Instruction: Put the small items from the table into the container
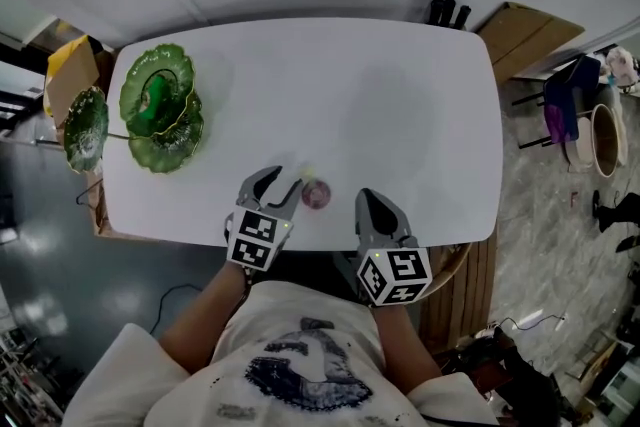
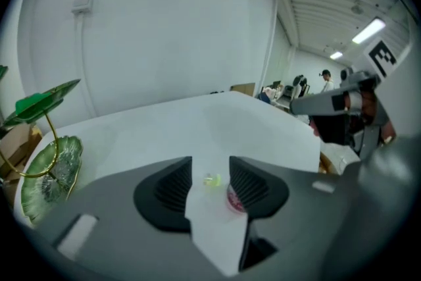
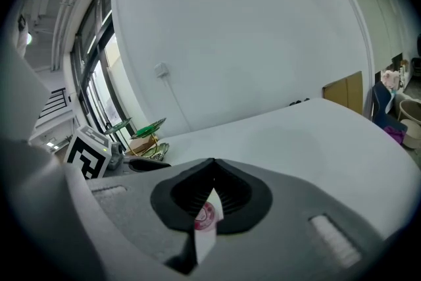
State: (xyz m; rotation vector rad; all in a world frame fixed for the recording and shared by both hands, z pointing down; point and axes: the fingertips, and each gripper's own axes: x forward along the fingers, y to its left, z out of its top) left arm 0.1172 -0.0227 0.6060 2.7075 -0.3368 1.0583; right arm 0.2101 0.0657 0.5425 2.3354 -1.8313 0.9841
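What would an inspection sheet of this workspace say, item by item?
Surface: white table, mostly bare.
Job's things: pink round item and yellow-green item near the front edge; green leaf dish at the left end.
Clutter: nothing seen.
Grippers: left tongs open, the yellow-green item showing in their gap, not gripped; right tongs shut, empty.
Cables: dark cable on the floor, left of the person.
Surroundings: cardboard box behind the table; grey floor.
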